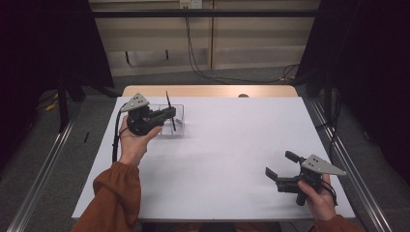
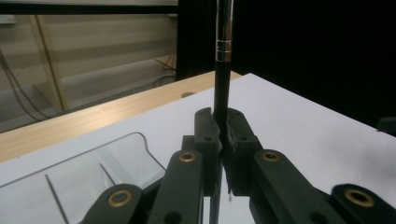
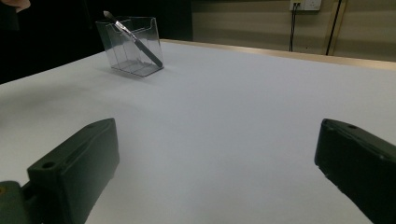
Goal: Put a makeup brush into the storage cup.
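While the left tongs (image 1: 170,112) are clamping a black pen (image 2: 223,70) above the clear holder (image 1: 178,126), the right tongs (image 1: 279,165) are idling apart; lowering it inside seems next.

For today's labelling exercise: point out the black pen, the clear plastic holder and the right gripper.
black pen (image 2: 223,74), left gripper view, on its dark barrel.
clear plastic holder (image 3: 140,35), right gripper view, on its front wall.
right gripper (image 1: 279,166), high view, between its open jaws.

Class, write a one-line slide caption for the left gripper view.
Left gripper shut on a slim black brush handle with a silver ferrule, beside a clear plastic holder on the white table.
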A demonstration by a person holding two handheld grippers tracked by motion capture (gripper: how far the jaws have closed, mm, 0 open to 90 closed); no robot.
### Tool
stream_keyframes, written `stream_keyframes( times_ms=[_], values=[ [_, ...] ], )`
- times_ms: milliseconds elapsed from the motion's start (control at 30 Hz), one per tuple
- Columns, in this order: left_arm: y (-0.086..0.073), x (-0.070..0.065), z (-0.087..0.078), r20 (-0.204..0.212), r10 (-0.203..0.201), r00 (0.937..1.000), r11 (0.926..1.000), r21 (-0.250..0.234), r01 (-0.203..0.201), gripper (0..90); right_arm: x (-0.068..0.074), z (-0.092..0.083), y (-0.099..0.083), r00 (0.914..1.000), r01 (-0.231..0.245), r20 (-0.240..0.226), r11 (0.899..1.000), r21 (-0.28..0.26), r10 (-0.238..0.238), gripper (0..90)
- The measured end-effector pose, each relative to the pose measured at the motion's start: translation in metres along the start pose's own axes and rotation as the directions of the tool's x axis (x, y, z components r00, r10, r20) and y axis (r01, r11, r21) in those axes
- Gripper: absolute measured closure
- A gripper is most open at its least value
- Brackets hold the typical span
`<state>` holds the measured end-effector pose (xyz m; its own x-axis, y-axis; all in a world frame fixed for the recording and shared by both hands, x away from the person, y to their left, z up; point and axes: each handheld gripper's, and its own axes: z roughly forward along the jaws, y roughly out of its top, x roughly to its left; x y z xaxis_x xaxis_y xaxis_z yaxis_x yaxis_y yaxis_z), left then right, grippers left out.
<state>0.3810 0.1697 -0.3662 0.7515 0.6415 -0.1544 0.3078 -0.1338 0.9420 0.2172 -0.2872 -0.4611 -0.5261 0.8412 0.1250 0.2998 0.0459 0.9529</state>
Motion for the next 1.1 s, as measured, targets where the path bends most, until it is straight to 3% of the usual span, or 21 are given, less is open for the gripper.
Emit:
stream_keyframes(
  times_ms=[267, 667, 867, 1100],
  values=[
    [0.001, 0.007, 0.014, -0.038, -0.013, 0.9992, 0.9997, -0.019, 0.012, 85.5, 0.000, 0.000, 0.000, 1.0000, -0.004, -0.004, 1.000, -0.001, 0.004, 0.0],
    [0.005, 0.015, 0.039, -0.091, -0.029, 0.9955, 0.9996, -0.007, 0.028, 85.5, -0.001, -0.001, 0.000, 1.0000, -0.006, 0.002, 1.000, -0.003, 0.006, 0.0],
    [0.004, 0.019, 0.047, -0.119, -0.014, 0.9928, 0.9999, 0.001, 0.014, 85.5, -0.001, 0.000, 0.000, 1.0000, -0.004, 0.002, 1.000, 0.000, 0.004, 0.0],
    [0.000, 0.016, 0.054, -0.114, 0.006, 0.9935, 0.9998, 0.020, -0.004, 85.5, -0.001, 0.000, -0.001, 1.0000, -0.001, -0.001, 1.000, 0.001, 0.001, 0.0]
  ],
)
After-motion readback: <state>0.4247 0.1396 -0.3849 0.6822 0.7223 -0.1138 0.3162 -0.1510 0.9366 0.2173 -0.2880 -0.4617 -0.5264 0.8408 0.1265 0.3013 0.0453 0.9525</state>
